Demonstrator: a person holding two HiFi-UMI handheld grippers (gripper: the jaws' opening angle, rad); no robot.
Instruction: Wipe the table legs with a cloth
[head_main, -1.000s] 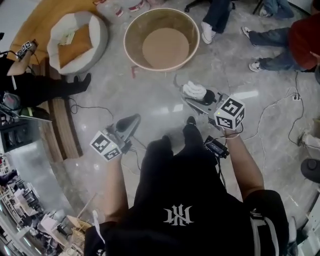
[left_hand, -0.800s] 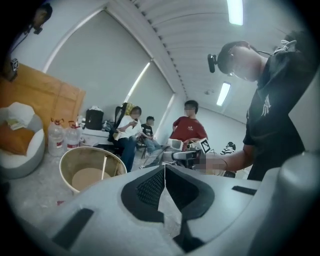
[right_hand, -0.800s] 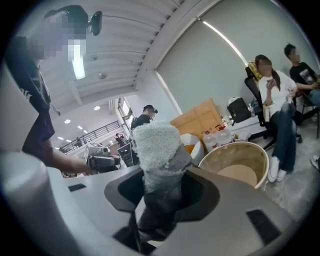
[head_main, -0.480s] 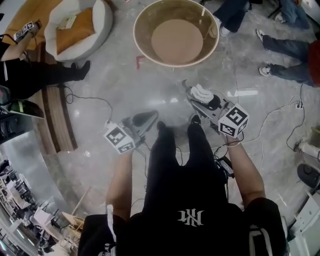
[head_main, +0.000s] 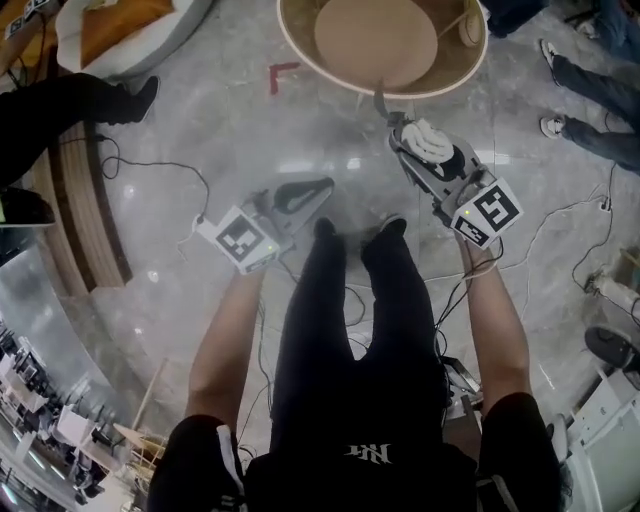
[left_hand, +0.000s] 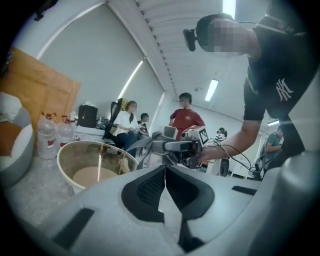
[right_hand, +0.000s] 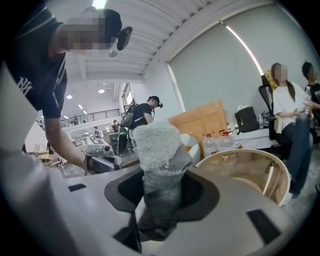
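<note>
A round table (head_main: 300, 45) with a wooden rim and a glass top stands on the marble floor at the top of the head view. My right gripper (head_main: 405, 130) is just short of the near rim, shut on a folded white-grey cloth (head_main: 428, 140). In the right gripper view the cloth (right_hand: 160, 150) stands up between the jaws, with the table (right_hand: 235, 162) and a wooden leg (right_hand: 270, 181) to its right. My left gripper (head_main: 318, 186) hovers lower left of the table, shut and empty. In the left gripper view its jaws meet with nothing between them, and the table (left_hand: 67, 152) shows to the left.
Cables (head_main: 150, 165) trail over the floor near my feet. A white armchair with an orange cushion (head_main: 120, 20) stands at the top left, with a wooden bench (head_main: 75, 200) below it. Seated people's shoes (head_main: 555, 125) are at the top right. Water bottles (left_hand: 47, 140) stand beyond the table.
I have stepped toward the table, and its rim now lies right in front of the right gripper. Both grippers came forward with me. The cloth stays clamped.
</note>
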